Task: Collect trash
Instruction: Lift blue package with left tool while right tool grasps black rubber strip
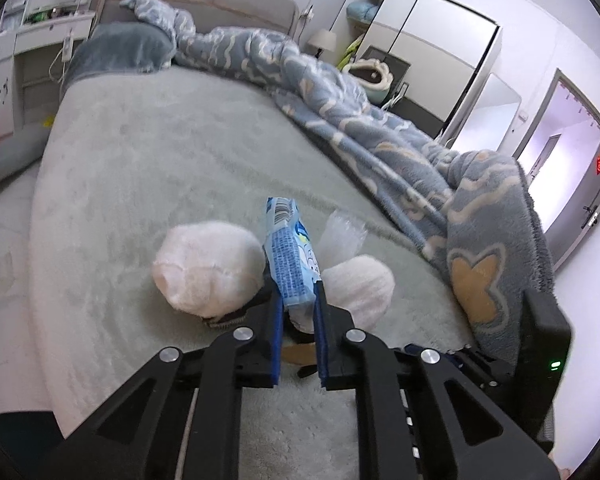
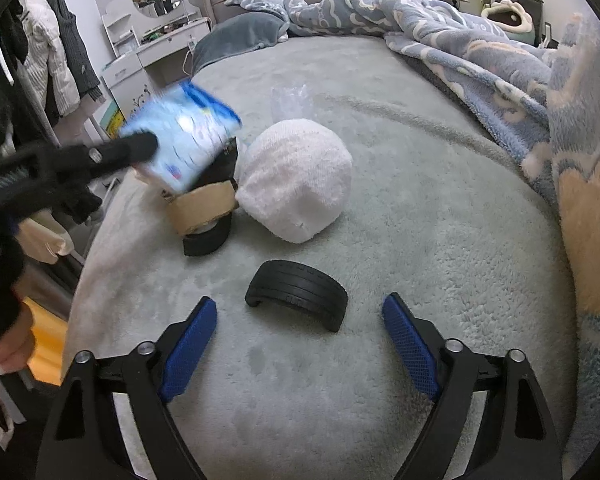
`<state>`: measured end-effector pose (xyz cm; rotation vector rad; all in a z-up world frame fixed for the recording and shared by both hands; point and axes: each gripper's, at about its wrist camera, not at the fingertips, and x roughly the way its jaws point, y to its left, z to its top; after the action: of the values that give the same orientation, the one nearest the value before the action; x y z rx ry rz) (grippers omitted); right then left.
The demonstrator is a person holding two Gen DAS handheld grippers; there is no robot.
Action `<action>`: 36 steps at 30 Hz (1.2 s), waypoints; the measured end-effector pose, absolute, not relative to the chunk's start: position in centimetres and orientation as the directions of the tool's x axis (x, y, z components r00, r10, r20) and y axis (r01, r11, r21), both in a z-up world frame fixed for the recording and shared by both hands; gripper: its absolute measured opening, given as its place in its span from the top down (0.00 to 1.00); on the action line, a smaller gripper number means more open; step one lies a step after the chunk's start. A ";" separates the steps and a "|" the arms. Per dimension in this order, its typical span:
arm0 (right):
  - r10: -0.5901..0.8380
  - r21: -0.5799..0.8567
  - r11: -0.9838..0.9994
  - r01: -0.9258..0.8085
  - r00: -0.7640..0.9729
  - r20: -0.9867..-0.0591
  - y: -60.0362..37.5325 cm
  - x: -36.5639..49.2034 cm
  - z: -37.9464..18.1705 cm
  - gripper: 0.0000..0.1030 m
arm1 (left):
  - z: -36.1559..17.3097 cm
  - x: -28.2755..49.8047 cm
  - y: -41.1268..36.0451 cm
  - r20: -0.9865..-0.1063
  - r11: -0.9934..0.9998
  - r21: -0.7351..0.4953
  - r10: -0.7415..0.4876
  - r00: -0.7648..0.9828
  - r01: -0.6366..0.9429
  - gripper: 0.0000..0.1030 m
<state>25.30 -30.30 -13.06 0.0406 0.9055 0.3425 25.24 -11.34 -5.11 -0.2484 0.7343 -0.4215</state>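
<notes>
My left gripper (image 1: 298, 300) is shut on a light blue snack wrapper (image 1: 290, 256) and holds it above the grey bed cover (image 1: 160, 160). The same wrapper (image 2: 184, 136) shows blurred in the right wrist view, pinched by the left gripper (image 2: 148, 146) over a small cardboard box (image 2: 204, 204). My right gripper (image 2: 298, 320) is open and empty, low over the bed, just short of a black rubber tyre piece (image 2: 300, 292). A crumpled clear plastic wrapper (image 2: 290, 98) lies farther back; it also shows in the left wrist view (image 1: 342, 236).
A white fluffy cushion (image 2: 296, 178) sits mid-bed beside the box, with a second black tyre piece (image 2: 206, 236) under the box. A blue patterned blanket (image 2: 480, 52) is heaped along the right. A dressing table (image 2: 156, 40) and hanging coats (image 2: 60, 48) stand left of the bed.
</notes>
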 end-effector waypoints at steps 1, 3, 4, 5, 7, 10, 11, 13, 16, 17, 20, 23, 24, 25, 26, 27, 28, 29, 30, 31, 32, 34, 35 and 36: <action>0.305 0.176 0.946 -0.270 0.569 -0.764 -30.3 25.3 -13.1 0.25 | -4.9 25.1 -11.3 -0.585 0.886 -0.363 -0.457 0.670 0.288 0.86; 0.297 0.173 0.950 -0.261 0.573 -0.764 -30.4 25.4 -13.0 0.30 | -4.5 25.0 -11.0 -0.573 0.882 -0.367 -0.464 0.676 0.294 0.86; 0.296 0.174 0.950 -0.259 0.573 -0.764 -30.5 25.4 -12.9 0.32 | -4.4 24.9 -10.8 -0.570 0.882 -0.368 -0.464 0.678 0.294 0.86; 0.295 0.175 0.951 -0.256 0.574 -0.764 -30.6 25.5 -12.9 0.34 | -4.3 24.9 -10.6 -0.570 0.882 -0.368 -0.463 0.679 0.293 0.86; 0.291 0.176 0.953 -0.248 0.574 -0.766 -30.7 25.6 -12.9 0.38 | -4.3 24.8 -10.3 -0.570 0.883 -0.370 -0.462 0.679 0.289 0.86; 0.292 0.176 0.952 -0.249 0.576 -0.764 -30.6 25.5 -12.6 0.45 | -4.1 24.9 -9.8 -0.576 0.885 -0.370 -0.457 0.678 0.283 0.86; 0.292 0.175 0.952 -0.251 0.577 -0.763 -30.5 25.5 -12.6 0.48 | -4.1 24.8 -9.7 -0.577 0.886 -0.369 -0.455 0.678 0.281 0.86; 0.296 0.177 0.951 -0.253 0.580 -0.759 -30.4 25.5 -12.2 0.52 | -4.0 24.8 -9.4 -0.579 0.889 -0.364 -0.448 0.681 0.276 0.86; 0.301 0.180 0.950 -0.257 0.585 -0.753 -30.3 25.5 -11.7 0.54 | -3.9 24.6 -8.9 -0.576 0.891 -0.361 -0.445 0.686 0.274 0.86; 0.305 0.184 0.949 -0.257 0.587 -0.750 -30.3 25.5 -11.5 0.54 | -3.7 24.5 -8.7 -0.575 0.892 -0.358 -0.443 0.688 0.275 0.86; 0.311 0.194 0.948 -0.254 0.597 -0.740 -30.3 25.5 -10.9 0.55 | -3.6 24.2 -8.4 -0.576 0.896 -0.347 -0.436 0.691 0.276 0.86; 0.320 0.204 0.945 -0.254 0.608 -0.726 -30.2 25.5 -10.1 0.55 | -3.4 24.1 -7.8 -0.577 0.899 -0.343 -0.430 0.695 0.272 0.86; 0.321 0.204 0.945 -0.255 0.614 -0.721 -30.2 25.4 -9.8 0.55 | -3.4 24.0 -7.5 -0.576 0.900 -0.342 -0.427 0.697 0.269 0.86; 0.322 0.204 0.945 -0.255 0.618 -0.717 -30.2 25.5 -9.5 0.55 | -3.3 24.0 -7.2 -0.575 0.902 -0.342 -0.424 0.700 0.265 0.86; 0.323 0.203 0.945 -0.257 0.627 -0.709 -30.1 25.5 -9.1 0.55 | -3.2 24.0 -7.0 -0.575 0.902 -0.342 -0.422 0.701 0.263 0.86; 0.323 0.203 0.945 -0.257 0.631 -0.705 -30.1 25.4 -8.9 0.55 | -3.1 24.0 -6.8 -0.574 0.903 -0.342 -0.420 0.703 0.261 0.86; 0.324 0.204 0.945 -0.258 0.635 -0.701 -30.0 25.5 -8.7 0.55 | -3.0 23.9 -6.5 -0.574 0.904 -0.340 -0.418 0.705 0.259 0.86; 0.327 0.208 0.944 -0.257 0.638 -0.697 -29.9 25.6 -8.5 0.55 | -3.0 23.9 -6.4 -0.574 0.905 -0.338 -0.417 0.705 0.259 0.86; 0.329 0.210 0.943 -0.257 0.640 -0.695 -29.8 25.6 -8.4 0.55 | -2.9 23.8 -6.1 -0.574 0.906 -0.334 -0.414 0.707 0.259 0.86; 0.333 0.214 0.942 -0.259 0.640 -0.692 -29.6 25.7 -8.3 0.55 | -2.9 23.7 -6.0 -0.575 0.907 -0.332 -0.412 0.707 0.259 0.86; 0.336 0.215 0.941 -0.262 0.642 -0.689 -29.4 25.8 -8.1 0.55 | -2.8 23.6 -5.7 -0.576 0.909 -0.328 -0.409 0.708 0.258 0.86; 0.341 0.216 0.939 -0.268 0.646 -0.682 -29.0 25.9 -7.9 0.55 | -2.8 23.5 -5.4 -0.578 0.912 -0.320 -0.402 0.710 0.257 0.86; 0.345 0.214 0.938 -0.274 0.649 -0.678 -28.6 25.9 -7.6 0.55 | -2.7 23.4 -5.2 -0.581 0.914 -0.315 -0.398 0.710 0.255 0.86; 0.347 0.213 0.936 -0.279 0.652 -0.674 -28.4 25.9 -7.4 0.55 | -2.7 23.3 -5.0 -0.583 0.916 -0.311 -0.394 0.711 0.253 0.86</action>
<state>25.94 -28.38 -7.44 0.0934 0.7834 0.3559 23.34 -4.99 -2.75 -0.2155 0.6932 -0.3618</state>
